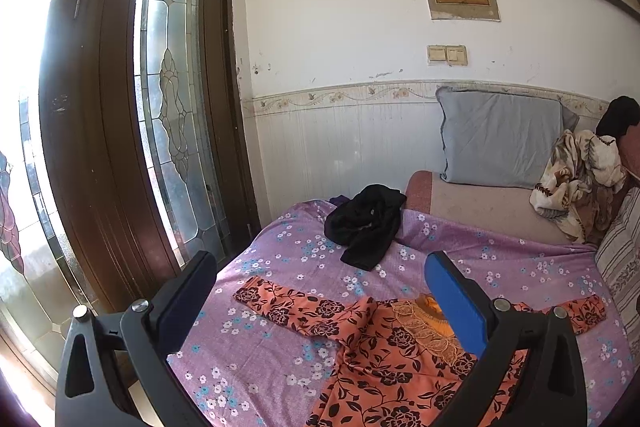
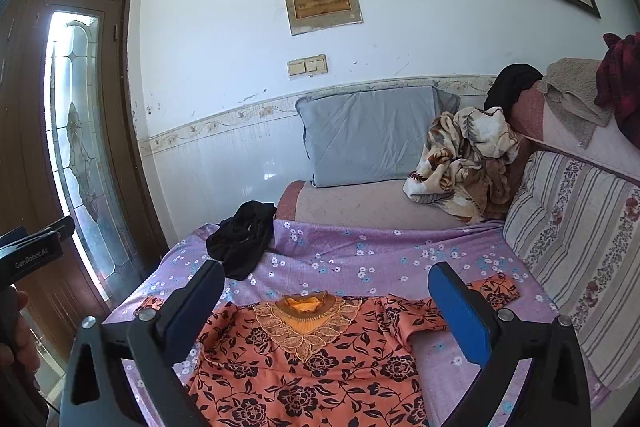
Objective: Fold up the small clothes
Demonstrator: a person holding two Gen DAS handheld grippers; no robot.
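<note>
An orange top with black flowers (image 1: 384,359) lies flat on the purple flowered sheet (image 1: 280,259), sleeves spread to both sides. It also shows in the right wrist view (image 2: 320,367), neck toward the wall. A crumpled black garment (image 1: 366,227) lies beyond it, also in the right wrist view (image 2: 242,239). My left gripper (image 1: 320,279) is open and empty, held above the top's left sleeve and shoulder. My right gripper (image 2: 326,291) is open and empty, held above the top's neckline. The left gripper's body shows at the left edge of the right wrist view (image 2: 32,251).
A grey-blue pillow (image 2: 372,135) leans on the wall. A crumpled patterned blanket (image 2: 464,159) lies beside it. A striped cushion (image 2: 576,247) stands on the right. A brown glazed door (image 1: 132,107) is on the left, past the bed's edge.
</note>
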